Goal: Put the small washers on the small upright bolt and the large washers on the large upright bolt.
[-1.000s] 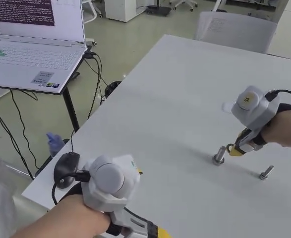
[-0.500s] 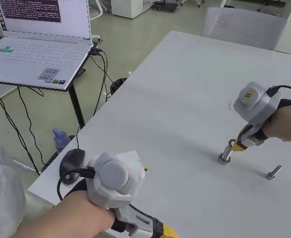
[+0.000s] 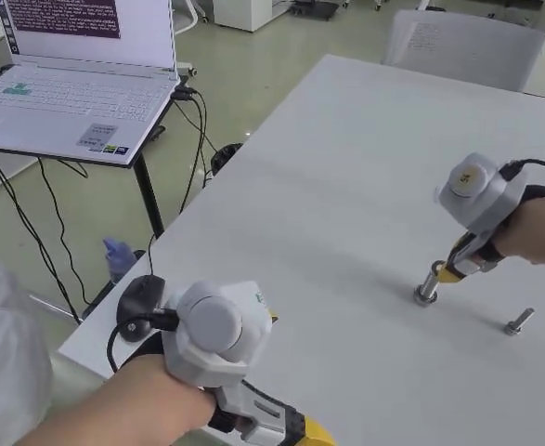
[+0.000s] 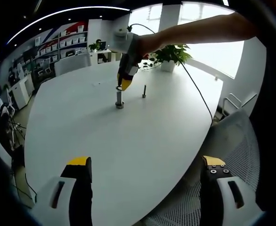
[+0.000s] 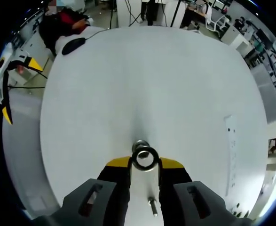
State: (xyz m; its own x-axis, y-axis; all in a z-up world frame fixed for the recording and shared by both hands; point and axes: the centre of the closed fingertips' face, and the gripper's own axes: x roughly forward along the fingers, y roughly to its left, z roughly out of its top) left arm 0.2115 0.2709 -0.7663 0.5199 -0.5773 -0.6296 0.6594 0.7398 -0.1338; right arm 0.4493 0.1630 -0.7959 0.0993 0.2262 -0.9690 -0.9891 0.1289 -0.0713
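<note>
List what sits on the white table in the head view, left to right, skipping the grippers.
mouse → large bolt → small bolt. The washer held by the right gripper overlaps the large bolt, so it is left out.

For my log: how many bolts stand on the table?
2. The large bolt stands under the washer held by the right gripper; the small bolt stands apart, rightward in the head view.
</note>
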